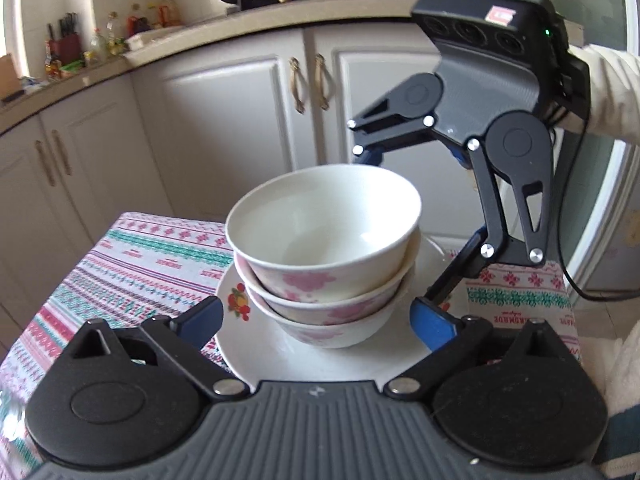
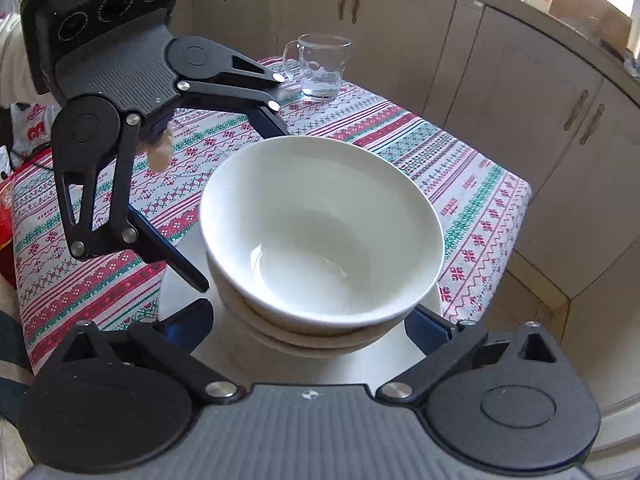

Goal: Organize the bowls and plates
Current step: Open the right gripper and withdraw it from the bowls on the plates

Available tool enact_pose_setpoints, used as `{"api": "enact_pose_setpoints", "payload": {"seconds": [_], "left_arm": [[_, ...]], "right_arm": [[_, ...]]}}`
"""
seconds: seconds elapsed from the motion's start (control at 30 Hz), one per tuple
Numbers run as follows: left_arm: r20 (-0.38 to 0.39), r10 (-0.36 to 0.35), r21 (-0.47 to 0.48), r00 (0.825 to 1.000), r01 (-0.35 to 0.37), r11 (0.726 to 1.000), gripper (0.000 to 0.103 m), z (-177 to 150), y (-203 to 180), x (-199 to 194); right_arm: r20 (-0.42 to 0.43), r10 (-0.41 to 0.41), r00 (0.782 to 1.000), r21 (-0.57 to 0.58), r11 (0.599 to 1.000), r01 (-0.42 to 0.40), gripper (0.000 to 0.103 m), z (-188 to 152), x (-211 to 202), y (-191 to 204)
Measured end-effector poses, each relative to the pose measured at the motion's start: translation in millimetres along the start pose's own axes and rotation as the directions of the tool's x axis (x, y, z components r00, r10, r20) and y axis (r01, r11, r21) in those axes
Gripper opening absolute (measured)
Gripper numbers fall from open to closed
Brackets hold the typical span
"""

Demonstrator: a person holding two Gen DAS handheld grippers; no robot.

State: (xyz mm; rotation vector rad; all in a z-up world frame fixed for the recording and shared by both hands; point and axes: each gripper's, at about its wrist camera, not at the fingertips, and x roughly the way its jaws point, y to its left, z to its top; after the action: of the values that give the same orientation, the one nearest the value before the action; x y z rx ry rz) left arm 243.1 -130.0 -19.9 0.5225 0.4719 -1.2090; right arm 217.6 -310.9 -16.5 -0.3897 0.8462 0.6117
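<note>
1. A stack of 3 bowls (image 1: 324, 256) sits at the centre of the left wrist view, nested one inside the next, on a white plate (image 1: 256, 344).
2. The bowls are white inside; the outsides show pink flower prints.
3. The plate has a small fruit print on its left rim and rests on the surface (image 1: 132, 264), which is covered with a striped red, green and white cloth.
4. The left gripper (image 1: 316, 320) fills the bottom of the left wrist view. Its fingers are spread wide, one blue tip at each side of the stack's base, neither pressing on a bowl.
5. In the right wrist view the left gripper (image 2: 244, 204) enters from the upper left, its fingers reaching down to the left side of the bowls (image 2: 320, 232).
6. The right gripper (image 2: 308, 324) lies along the bottom of the right wrist view. Its fingers also stand wide apart, flanking the stack near its lower rims with nothing clamped.
7. In the left wrist view the right gripper (image 1: 396, 236) comes in from the upper right, held by an arm in a light sleeve (image 1: 608, 92).
8. A clear glass mug (image 2: 320, 66) stands on the cloth at the top centre of the right wrist view, well apart from the bowls.
9. Pale cabinets (image 1: 224, 112) run behind the surface in both views.
</note>
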Motion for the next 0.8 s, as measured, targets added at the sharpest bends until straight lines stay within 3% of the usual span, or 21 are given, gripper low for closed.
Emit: {"api": "enact_pose_setpoints", "payload": {"seconds": [0.1,0.2,0.27,0.37,0.43,0.53,0.63,0.7,0.8], "left_arm": [[0.058,0.117,-0.019,0.991,-0.116,0.993,0.102,-5,-19,-26],[0.106,0.246,-0.070,0.963,-0.240,0.968,0.102,-8,-41,-52],[0.075,0.342,-0.136,0.936,-0.331,0.934,0.102,-5,-57,-62],[0.010,0.433,-0.281,0.902,-0.412,0.867,0.102,-4,-76,-77],[-0.026,0.463,-0.364,0.886,-0.440,0.821,0.102,-5,-89,-85],[-0.096,0.509,-0.438,0.856,-0.495,0.750,0.102,-7,-105,-95],[-0.142,0.540,-0.481,0.830,-0.534,0.695,0.102,-9,-116,-103],[-0.155,0.537,-0.500,0.829,-0.534,0.682,0.102,-10,-120,-108],[-0.170,0.558,-0.505,0.812,-0.558,0.659,0.102,-10,-130,-114]], "right_arm": [[0.023,-0.067,0.997,0.060,0.996,0.066,0.103,-6,-16,11],[0.041,-0.178,0.983,0.155,0.973,0.170,0.103,-11,-35,30],[0.042,-0.264,0.964,0.252,0.936,0.245,0.103,-15,-47,43],[0.030,-0.381,0.924,0.425,0.842,0.333,0.103,-23,-63,64],[0.009,-0.433,0.902,0.545,0.758,0.359,0.103,-30,-72,77],[-0.016,-0.478,0.878,0.638,0.671,0.377,0.103,-38,-80,101],[-0.024,-0.506,0.862,0.672,0.631,0.389,0.102,-43,-87,126],[-0.039,-0.536,0.843,0.668,0.614,0.421,0.103,-44,-92,141],[-0.041,-0.565,0.824,0.659,0.604,0.447,0.103,-44,-101,152]]}}
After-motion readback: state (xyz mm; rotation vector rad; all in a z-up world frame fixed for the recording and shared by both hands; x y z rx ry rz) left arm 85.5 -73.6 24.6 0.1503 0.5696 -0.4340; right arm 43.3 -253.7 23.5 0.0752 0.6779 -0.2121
